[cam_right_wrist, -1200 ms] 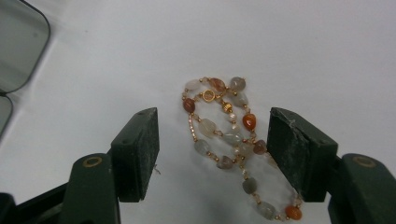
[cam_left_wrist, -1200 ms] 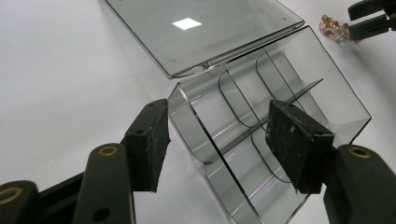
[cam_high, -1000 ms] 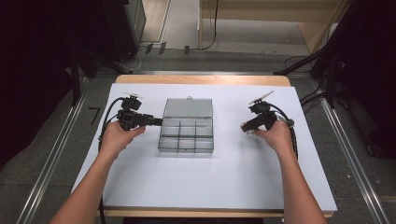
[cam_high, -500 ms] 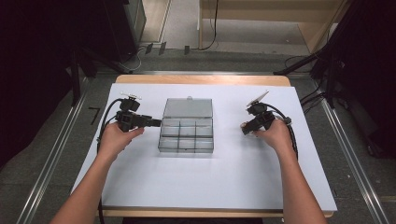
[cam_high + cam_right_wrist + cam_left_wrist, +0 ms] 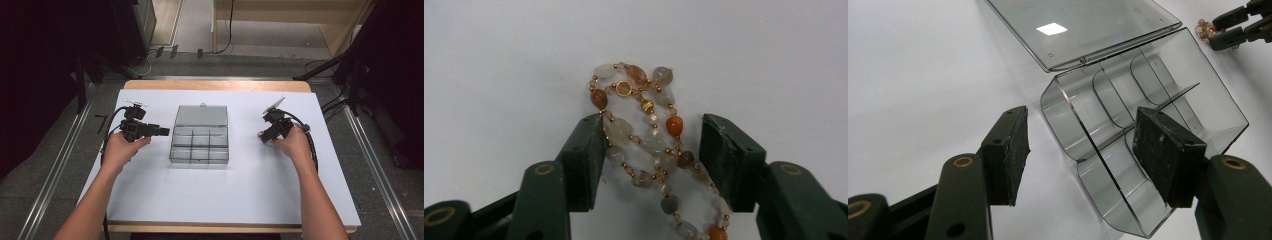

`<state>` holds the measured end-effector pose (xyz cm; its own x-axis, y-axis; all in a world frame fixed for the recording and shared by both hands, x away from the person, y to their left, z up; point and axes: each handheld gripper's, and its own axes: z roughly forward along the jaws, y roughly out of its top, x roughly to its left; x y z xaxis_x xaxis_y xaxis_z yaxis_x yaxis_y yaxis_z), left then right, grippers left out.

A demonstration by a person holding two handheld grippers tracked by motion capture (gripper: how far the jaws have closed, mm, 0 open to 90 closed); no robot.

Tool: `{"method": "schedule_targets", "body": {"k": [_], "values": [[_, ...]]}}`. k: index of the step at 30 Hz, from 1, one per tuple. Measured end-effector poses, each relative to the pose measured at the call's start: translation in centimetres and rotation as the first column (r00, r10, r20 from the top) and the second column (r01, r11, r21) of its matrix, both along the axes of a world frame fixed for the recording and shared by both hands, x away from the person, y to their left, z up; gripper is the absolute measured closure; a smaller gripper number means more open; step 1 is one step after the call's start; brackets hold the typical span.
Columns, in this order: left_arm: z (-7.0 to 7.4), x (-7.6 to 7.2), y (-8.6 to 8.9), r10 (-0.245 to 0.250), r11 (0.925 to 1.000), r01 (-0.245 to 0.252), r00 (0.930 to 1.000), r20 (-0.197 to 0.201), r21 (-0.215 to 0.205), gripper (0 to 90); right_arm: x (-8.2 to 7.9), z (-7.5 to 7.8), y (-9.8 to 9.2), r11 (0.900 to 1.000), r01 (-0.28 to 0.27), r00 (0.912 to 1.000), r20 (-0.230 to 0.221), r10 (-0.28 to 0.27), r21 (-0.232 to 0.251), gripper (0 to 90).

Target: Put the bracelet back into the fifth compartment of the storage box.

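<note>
the right gripper (image 5: 651,150) has its jaws set either side of a beaded bracelet (image 5: 649,135) that lies bunched on the white table cover (image 5: 499,60). the jaws have just been closing, with the bracelet between them; the left pad touches a pale bead, the right pad has a gap beside it, so the grip is not yet made. in the high view this gripper (image 5: 264,135) sits at the right of the table, well apart from the box.

the left gripper (image 5: 1083,155) is open, its jaws straddling the left end wall of the clear compartment box (image 5: 1148,125) without pressing on it. the lid (image 5: 1083,30) lies folded back flat on the far side, and the compartments look empty.

judging by this, the box is opened and steadied, and the pick-up is only starting. gripping, lifting, carrying the bracelet left to a compartment, releasing it and perhaps closing the lid all remain.
</note>
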<state>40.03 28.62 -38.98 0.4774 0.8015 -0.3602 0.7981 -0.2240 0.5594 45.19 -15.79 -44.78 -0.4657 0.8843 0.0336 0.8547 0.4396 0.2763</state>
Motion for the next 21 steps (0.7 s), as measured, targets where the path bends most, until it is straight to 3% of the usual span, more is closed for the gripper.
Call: {"method": "schedule_targets", "body": {"k": [9, 21], "values": [[-0.09, 0.02, -0.02, -0.002, 1.0000, 0.002, 1.0000, -0.003, 0.004, 40.0, -0.19, 0.28, 0.21, 1.000, 0.006, 0.9998, -0.021, -0.006, 0.007, 80.5], [-0.21, 0.17, 0.20, 0.004, 1.0000, -0.004, 1.0000, -0.004, -0.001, 40.0, -0.07, 0.28, 0.10, 0.999, 0.029, 0.9992, -0.028, -0.028, 0.039, 85.4]]}}
